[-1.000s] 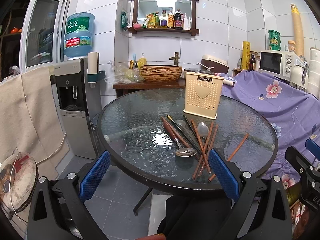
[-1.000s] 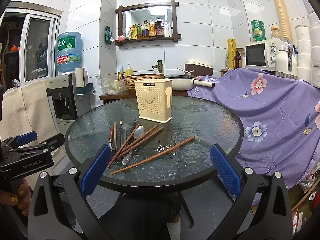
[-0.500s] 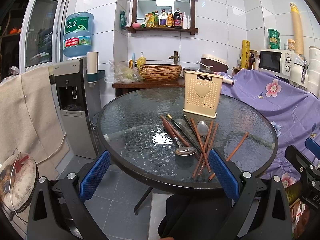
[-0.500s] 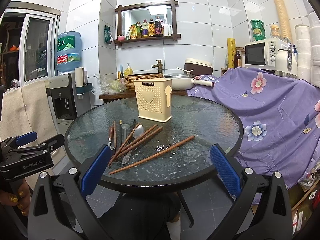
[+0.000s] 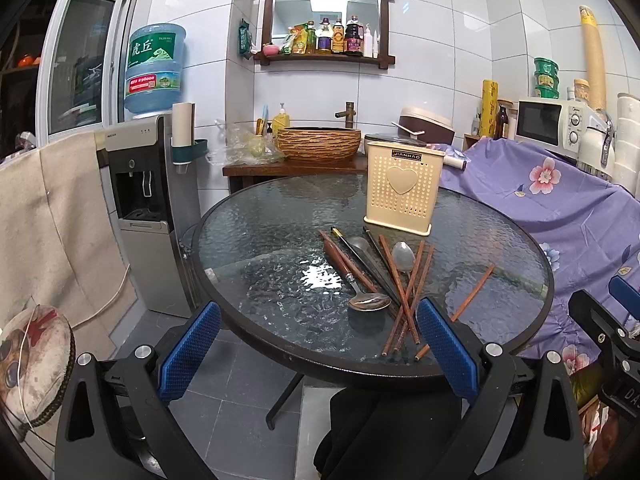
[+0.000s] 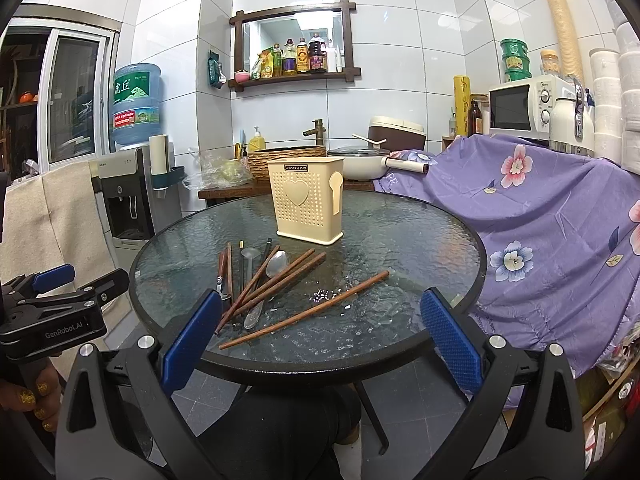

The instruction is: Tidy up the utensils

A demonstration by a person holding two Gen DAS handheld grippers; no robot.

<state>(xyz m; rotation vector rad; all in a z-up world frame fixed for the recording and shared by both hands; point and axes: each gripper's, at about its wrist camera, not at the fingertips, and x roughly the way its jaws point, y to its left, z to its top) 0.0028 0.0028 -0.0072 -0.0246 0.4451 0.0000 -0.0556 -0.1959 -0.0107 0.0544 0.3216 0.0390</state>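
Note:
A cream perforated utensil holder (image 5: 404, 188) (image 6: 306, 202) stands upright on the round glass table (image 5: 256, 240) (image 6: 420, 240). In front of it lies a loose pile of brown chopsticks (image 5: 408, 288) (image 6: 276, 280), metal spoons (image 5: 368, 302) (image 6: 277, 264) and a dark-handled utensil. One chopstick (image 5: 472, 288) (image 6: 312, 310) lies apart to the right. My left gripper (image 5: 318, 352) is open, held before the table's near edge. My right gripper (image 6: 320, 344) is open too, also short of the near edge, with nothing between its fingers.
A water dispenser (image 5: 148, 184) stands left of the table. A purple flowered cloth (image 6: 540, 216) covers furniture at the right, with a microwave (image 6: 528, 106) behind. A wooden counter with a woven basin (image 5: 318, 144) is beyond the table. A hand holds the left gripper's handle (image 6: 36, 392).

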